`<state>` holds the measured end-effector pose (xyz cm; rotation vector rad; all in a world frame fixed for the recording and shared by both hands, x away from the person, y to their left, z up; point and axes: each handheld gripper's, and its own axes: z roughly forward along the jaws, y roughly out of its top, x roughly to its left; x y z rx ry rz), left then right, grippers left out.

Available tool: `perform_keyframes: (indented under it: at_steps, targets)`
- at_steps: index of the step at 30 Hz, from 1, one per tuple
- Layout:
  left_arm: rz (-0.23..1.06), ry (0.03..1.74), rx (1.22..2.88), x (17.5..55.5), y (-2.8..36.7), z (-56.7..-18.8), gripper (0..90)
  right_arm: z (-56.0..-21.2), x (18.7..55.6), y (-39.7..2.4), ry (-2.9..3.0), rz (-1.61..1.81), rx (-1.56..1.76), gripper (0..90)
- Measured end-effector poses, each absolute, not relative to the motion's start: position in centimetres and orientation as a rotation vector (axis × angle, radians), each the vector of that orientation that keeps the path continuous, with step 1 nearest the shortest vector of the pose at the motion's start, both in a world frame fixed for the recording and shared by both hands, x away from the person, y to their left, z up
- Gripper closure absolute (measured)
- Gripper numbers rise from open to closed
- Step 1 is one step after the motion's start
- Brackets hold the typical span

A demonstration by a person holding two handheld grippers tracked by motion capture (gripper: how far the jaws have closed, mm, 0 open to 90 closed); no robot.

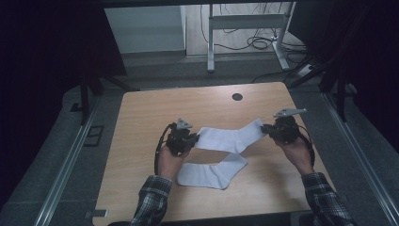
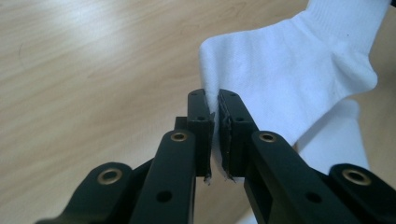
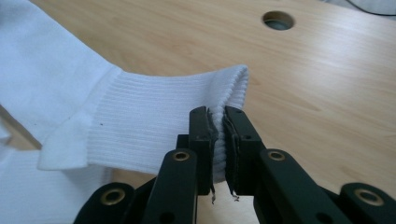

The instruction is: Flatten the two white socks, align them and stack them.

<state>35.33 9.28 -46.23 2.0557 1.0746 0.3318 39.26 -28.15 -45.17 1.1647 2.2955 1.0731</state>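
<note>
While the left gripper pinches the toe end of a white cotton sock and the right gripper pinches its ribbed cuff, the sock hangs stretched between them above the pale wooden surface. In the left gripper view, its black fingers are closed on a thin fold of the fabric. In the right gripper view, the fingers clamp the cuff's edge. A second white sock lies flat on the surface just below the first, nearer the person. A round cable hole sits near the far edge.
</note>
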Motion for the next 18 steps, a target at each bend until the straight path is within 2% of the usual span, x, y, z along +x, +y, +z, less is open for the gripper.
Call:
perform_keyframes:
  at_steps: [8, 18]
  targets:
    - [0.314, 1.082, 2.082, 30.6, 12.5, -46.0, 83.9, -45.6, 36.8, -25.5, 2.404, 1.102, 1.081, 81.1]
    - [0.272, 1.115, 2.083, 25.6, 15.1, -48.0, 83.8, -47.2, 34.0, -21.9, 2.573, 1.079, 0.978, 81.1]
